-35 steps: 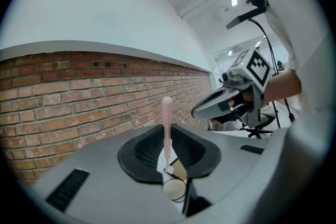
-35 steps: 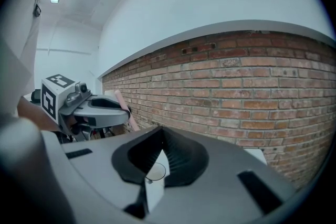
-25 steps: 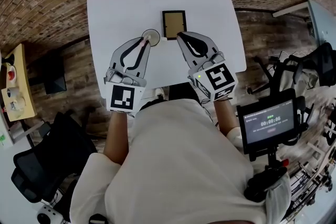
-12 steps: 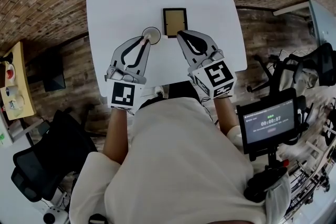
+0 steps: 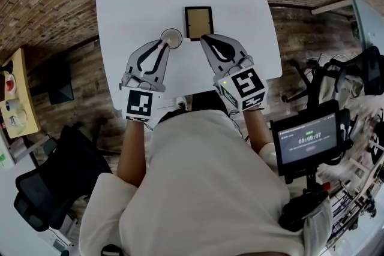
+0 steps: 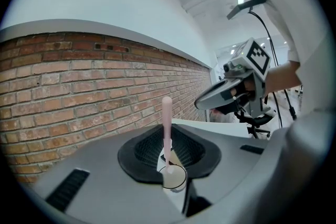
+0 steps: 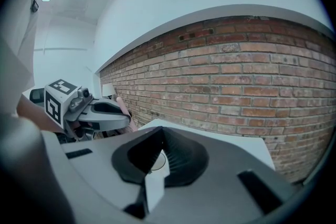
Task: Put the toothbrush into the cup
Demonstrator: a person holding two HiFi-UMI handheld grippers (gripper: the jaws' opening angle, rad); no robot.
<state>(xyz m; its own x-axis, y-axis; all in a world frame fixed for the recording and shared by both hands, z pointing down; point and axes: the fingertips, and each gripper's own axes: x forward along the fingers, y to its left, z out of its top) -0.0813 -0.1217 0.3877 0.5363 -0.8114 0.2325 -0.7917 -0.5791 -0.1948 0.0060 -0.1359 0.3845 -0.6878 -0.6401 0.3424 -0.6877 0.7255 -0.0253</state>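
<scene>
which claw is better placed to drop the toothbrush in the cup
Left. The left claw is shut on the pink toothbrush, held upright and lined up with the mouth of the cup. The right claw is shut on nothing and sits off to the cup's side.

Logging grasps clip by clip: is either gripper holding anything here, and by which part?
The left gripper pinches the pink toothbrush near its lower end, just above the cup. The right gripper is shut on nothing.
</scene>
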